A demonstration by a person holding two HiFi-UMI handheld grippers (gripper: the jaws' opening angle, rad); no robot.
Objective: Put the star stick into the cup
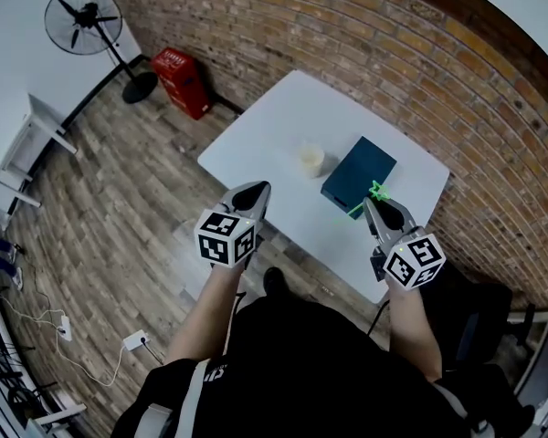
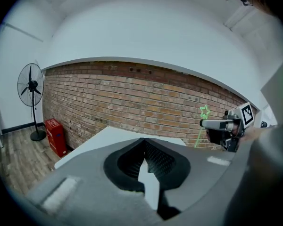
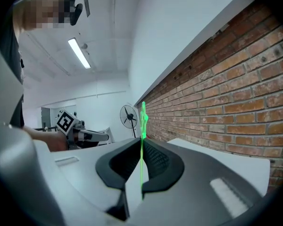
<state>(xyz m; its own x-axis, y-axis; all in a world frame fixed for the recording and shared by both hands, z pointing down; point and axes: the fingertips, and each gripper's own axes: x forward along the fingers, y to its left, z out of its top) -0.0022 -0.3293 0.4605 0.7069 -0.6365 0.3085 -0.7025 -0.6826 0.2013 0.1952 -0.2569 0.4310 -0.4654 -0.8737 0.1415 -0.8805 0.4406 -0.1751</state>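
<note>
A pale cup [image 1: 311, 159] stands near the middle of the white table [image 1: 274, 126]. My right gripper [image 1: 370, 203] is shut on the thin green star stick [image 1: 376, 191], just in front of the table's near edge and right of the cup. In the right gripper view the star stick [image 3: 142, 126] rises upright from between the closed jaws of the right gripper [image 3: 141, 147]. My left gripper [image 1: 256, 190] hovers at the table's near edge, left of the cup. The left gripper [image 2: 143, 145] is shut with nothing in it. From it I see the star stick [image 2: 203, 112] and the right gripper [image 2: 217, 124].
A dark teal box [image 1: 358, 176] lies on the table just right of the cup, beside the stick. A brick wall [image 1: 365, 35] runs behind the table. A standing fan [image 1: 89, 18] and a red container [image 1: 183, 80] are at the far left; cables [image 1: 64, 331] lie on the wooden floor.
</note>
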